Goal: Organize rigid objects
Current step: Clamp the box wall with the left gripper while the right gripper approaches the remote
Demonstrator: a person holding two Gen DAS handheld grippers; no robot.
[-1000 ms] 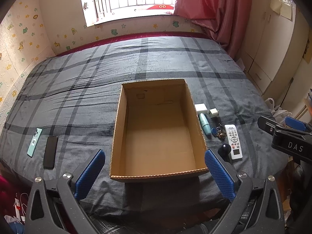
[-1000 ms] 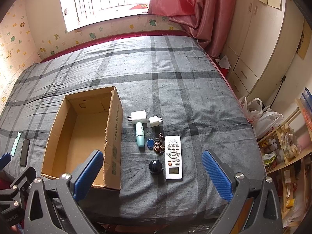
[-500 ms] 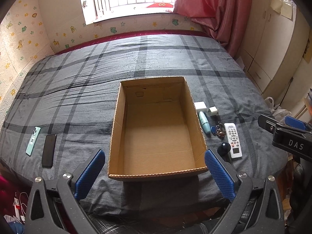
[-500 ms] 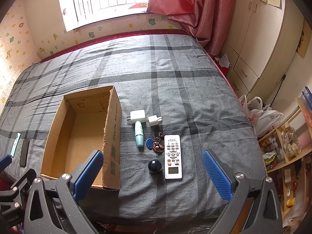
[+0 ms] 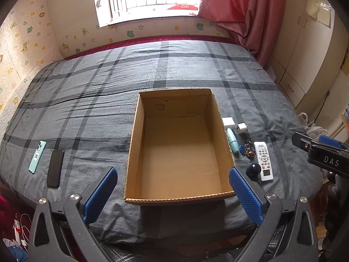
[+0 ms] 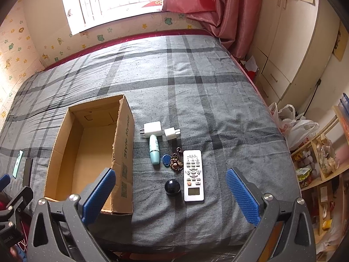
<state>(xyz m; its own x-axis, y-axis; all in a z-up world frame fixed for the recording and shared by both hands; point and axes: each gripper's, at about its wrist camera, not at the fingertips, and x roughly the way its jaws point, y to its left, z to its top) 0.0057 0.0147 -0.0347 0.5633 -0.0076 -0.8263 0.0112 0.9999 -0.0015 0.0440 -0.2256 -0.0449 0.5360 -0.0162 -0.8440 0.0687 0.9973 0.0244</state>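
Observation:
An open, empty cardboard box (image 5: 174,197) (image 6: 125,152) lies on the grey plaid bed. To its right lie a white remote (image 6: 193,175) (image 5: 263,161), a dark round object (image 6: 172,187) (image 5: 253,170), a teal tube (image 6: 154,149) (image 5: 231,140), a blue key fob with a keyring (image 6: 166,159), and two white chargers (image 6: 152,129) (image 6: 171,133). To its left lie a black phone (image 5: 55,168) and a teal phone (image 5: 37,156). My left gripper (image 5: 173,193) is open above the box's near edge. My right gripper (image 6: 170,193) is open above the remote's near end.
The bed (image 6: 196,87) fills most of both views, with a window wall behind it. A red curtain (image 6: 218,6) and white cabinets (image 6: 290,43) stand on the right. Plastic bags (image 6: 294,126) and shelves with clutter (image 6: 320,163) lie beside the bed's right edge.
Both views have shifted slightly; the box and the items sit a little higher and farther in the frames. Both grippers stay open and empty.

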